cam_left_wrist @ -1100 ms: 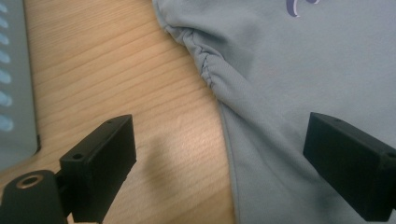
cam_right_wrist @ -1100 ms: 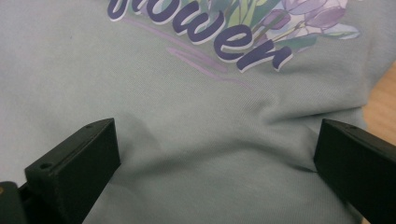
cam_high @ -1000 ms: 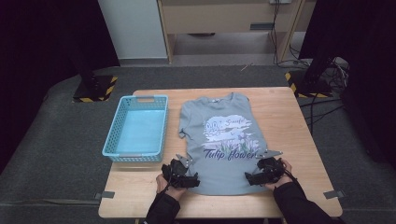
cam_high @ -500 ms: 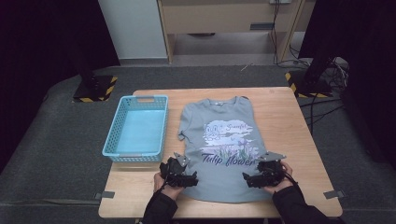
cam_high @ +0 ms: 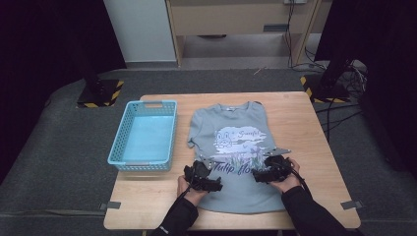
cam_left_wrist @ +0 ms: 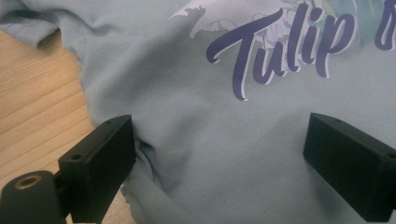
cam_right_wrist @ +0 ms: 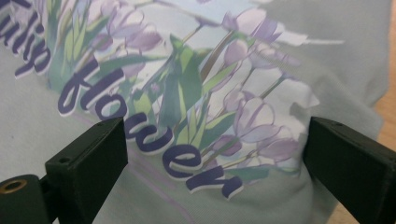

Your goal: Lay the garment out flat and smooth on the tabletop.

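Pale-blue printed cotton T-shirt [cam_high: 236,152] lying flat beside turquoise plastic basket [cam_high: 145,135]. Left gripper [cam_left_wrist: 219,154], right gripper [cam_right_wrist: 215,158] hovering over shirt, jaws spread, gripping nothing. Folding not begun; basket awaiting shirt.

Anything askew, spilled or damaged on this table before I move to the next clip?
Nothing stands out. The T-shirt lies flat, print up, on the table, with a small crease by the left gripper. The blue basket sits square beside it. Both grippers, the right gripper included, are open over the shirt.
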A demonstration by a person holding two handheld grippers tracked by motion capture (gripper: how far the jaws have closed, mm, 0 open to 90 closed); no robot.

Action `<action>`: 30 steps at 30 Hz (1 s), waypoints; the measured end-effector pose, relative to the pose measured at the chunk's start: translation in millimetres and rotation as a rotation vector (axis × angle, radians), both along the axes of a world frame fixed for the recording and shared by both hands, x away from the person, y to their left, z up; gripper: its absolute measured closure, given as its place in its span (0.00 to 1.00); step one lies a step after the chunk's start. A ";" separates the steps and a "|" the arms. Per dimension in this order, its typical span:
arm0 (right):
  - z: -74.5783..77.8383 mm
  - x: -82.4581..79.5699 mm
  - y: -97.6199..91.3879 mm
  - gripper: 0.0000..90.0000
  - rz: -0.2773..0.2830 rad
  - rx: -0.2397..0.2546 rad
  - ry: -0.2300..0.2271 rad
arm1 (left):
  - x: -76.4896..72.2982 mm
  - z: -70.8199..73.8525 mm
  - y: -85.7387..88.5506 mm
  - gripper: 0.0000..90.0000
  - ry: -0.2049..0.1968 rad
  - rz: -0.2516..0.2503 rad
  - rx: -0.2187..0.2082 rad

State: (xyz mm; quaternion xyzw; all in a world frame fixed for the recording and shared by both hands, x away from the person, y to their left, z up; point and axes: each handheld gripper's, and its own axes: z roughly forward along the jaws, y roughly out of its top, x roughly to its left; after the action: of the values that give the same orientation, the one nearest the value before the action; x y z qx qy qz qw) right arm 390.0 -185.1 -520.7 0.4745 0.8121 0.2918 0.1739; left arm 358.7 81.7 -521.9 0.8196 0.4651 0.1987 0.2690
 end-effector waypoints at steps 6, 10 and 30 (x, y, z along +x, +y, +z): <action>-5.9 -4.9 0.6 0.07 0.015 -0.016 0.018 | -4.8 -2.8 3.0 0.09 -0.022 0.001 -0.022; -6.0 -13.5 -1.6 0.07 0.026 -0.012 0.019 | -12.1 -5.3 6.7 0.08 -0.044 -0.013 -0.041; 55.5 22.6 -50.5 0.19 -0.114 0.245 -0.181 | -19.9 29.5 50.0 0.05 0.011 0.018 -0.152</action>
State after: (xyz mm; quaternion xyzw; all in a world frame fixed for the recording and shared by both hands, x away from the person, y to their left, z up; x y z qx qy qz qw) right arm 412.5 -235.6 -465.2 0.5091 0.7231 0.4202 0.2034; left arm 338.7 131.6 -492.4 0.7939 0.4875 0.1607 0.3259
